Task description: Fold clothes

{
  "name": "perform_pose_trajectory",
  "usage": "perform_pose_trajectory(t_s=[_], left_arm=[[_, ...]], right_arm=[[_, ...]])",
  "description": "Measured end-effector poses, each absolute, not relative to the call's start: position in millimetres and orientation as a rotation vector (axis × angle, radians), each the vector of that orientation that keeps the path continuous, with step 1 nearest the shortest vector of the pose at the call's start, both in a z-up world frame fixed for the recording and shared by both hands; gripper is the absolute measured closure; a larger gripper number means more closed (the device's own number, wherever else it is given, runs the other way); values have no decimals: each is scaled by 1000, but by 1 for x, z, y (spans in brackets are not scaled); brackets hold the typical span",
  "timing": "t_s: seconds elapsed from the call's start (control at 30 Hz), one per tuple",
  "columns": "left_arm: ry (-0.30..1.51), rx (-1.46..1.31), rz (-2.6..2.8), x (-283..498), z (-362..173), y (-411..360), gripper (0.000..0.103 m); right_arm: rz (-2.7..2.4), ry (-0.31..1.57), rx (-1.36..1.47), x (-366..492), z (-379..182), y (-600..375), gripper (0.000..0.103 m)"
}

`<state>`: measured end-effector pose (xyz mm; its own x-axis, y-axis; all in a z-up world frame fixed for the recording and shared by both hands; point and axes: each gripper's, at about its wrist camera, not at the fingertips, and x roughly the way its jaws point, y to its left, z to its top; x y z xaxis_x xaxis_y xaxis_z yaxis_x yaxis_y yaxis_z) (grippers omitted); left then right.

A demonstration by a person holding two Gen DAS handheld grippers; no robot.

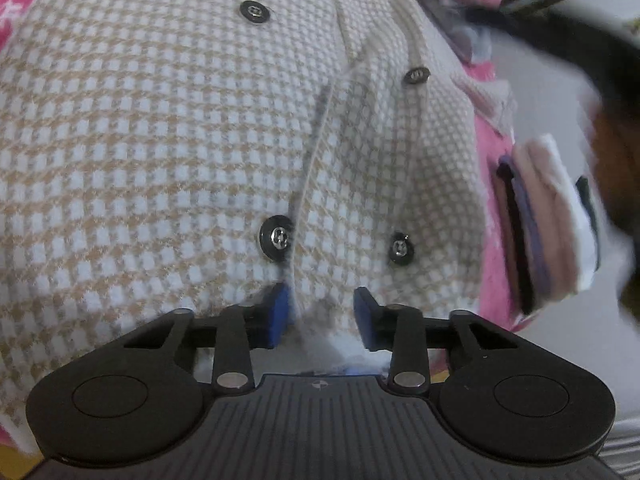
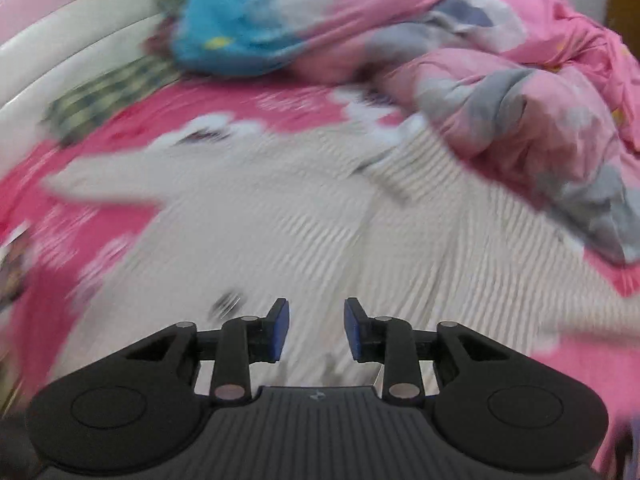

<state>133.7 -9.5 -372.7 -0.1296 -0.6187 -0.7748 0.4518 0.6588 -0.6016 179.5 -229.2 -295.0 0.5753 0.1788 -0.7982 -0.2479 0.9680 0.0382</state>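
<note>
A beige-and-white houndstooth jacket [image 1: 180,140] with dark metal buttons [image 1: 277,237] fills the left wrist view, lying on pink bedding. My left gripper [image 1: 322,316] is at its lower hem by the front placket. The blue pads stand apart with the fuzzy hem edge between them, and no firm pinch shows. In the blurred right wrist view, my right gripper [image 2: 316,330] hovers open over the same pale garment [image 2: 320,220], which looks ribbed through the blur. Nothing is between its fingers.
A crumpled pink and grey quilt [image 2: 520,100] is piled at the right, against the garment's edge. A blue and white cushion [image 2: 232,28] and a green checked cloth [image 2: 108,96] lie at the back by a white headboard [image 2: 80,20]. A blurred dark and white shape [image 1: 552,216] crosses the jacket's right side.
</note>
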Motion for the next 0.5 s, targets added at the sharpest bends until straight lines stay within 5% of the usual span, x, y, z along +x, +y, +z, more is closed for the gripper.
perform_pose_trajectory(t_s=[0.13,0.37,0.43,0.5], left_arm=[[1410,-94,-897,127,-373,-16,87],[1386,-35,-899,123,-371,-25,90],[1366,11,-915,118,-369,-26,91],[1344,49,-927,113,-366,-25,91]], right_arm=[[180,984,-156,260,-358,-220,70],[179,1056,-261,307,-419,-214,55],[166,1048,-257,309,-419,-219,60],[117,1050,-235,311,-416,-227,94]])
